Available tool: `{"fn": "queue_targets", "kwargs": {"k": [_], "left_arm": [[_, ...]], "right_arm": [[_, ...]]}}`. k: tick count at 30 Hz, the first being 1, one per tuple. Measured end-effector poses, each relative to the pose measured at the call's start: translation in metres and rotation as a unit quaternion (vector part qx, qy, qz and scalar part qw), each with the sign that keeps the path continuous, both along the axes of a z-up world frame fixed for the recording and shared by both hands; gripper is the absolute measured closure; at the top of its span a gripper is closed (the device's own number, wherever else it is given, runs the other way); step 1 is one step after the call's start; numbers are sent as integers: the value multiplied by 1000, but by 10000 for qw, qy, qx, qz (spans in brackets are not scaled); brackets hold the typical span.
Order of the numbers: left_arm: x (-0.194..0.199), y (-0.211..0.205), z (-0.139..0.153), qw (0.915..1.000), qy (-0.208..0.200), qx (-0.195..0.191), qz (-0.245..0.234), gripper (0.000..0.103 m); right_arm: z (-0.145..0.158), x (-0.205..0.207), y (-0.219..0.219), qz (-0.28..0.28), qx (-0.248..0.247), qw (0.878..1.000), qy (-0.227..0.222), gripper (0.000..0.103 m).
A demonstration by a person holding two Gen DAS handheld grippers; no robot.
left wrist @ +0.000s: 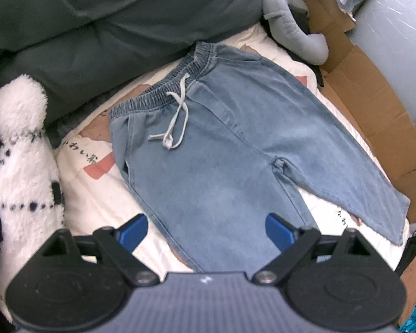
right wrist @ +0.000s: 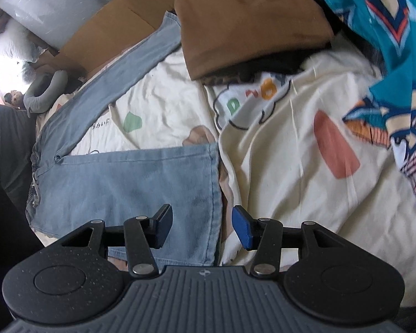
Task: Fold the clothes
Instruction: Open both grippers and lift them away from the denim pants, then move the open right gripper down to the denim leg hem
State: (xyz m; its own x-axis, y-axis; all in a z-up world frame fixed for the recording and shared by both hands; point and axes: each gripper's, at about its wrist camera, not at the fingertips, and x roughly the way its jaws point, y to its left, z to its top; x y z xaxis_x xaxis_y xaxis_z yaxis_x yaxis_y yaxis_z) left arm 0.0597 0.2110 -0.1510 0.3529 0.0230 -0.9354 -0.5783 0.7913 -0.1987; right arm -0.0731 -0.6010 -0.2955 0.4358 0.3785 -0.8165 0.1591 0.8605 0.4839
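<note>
Left wrist view: light denim trousers [left wrist: 222,138] spread flat on a cream printed bedsheet [left wrist: 97,188], elastic waistband [left wrist: 163,83] at the far left with a pale drawstring [left wrist: 177,116] loose over the front, two legs running toward the near right. Left gripper [left wrist: 206,230] poised above the near leg, jaws wide apart, nothing between the pads. Right wrist view: right gripper [right wrist: 202,226] straddling the hem [right wrist: 216,191] of the near leg, jaws roughly half apart, no cloth pinched yet. Brown folded garment [right wrist: 249,22] and teal patterned fabric [right wrist: 388,41] piled far right, off the trousers. Likely step: reaching in for the first fold, no grip taken. Next move probably calls for lowering both grippers onto the near leg's edge, pinching one layer cleanly, then carrying that leg across onto the far leg without dragging the waistband.
</note>
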Motion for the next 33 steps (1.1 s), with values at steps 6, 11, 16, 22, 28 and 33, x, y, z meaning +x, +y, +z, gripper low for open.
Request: {"fn": "queue_targets", "kwargs": {"k": [6, 11, 16, 22, 28, 33], "left_arm": [[-5, 1, -21, 9996, 99, -229, 153, 10], [-6, -8, -51, 9991, 187, -367, 88, 10], [-14, -15, -82, 9977, 345, -576, 1, 10], [-26, -22, -112, 9961, 572, -675, 9, 7], [-32, -24, -132, 9946, 772, -697, 11, 7], [-33, -33, -140, 9934, 858, -749, -119, 7]], "right_arm": [[-19, -17, 0, -258, 139, 9995, 142, 48], [-36, -25, 8, -139, 155, 9993, 300, 48], [-59, -30, 16, -109, 192, 9984, 521, 49], [-80, -31, 29, 1, 287, 9971, 706, 49], [-88, -29, 45, 254, 472, 9957, 754, 49], [-97, -22, 57, 305, 367, 9956, 807, 49]]}}
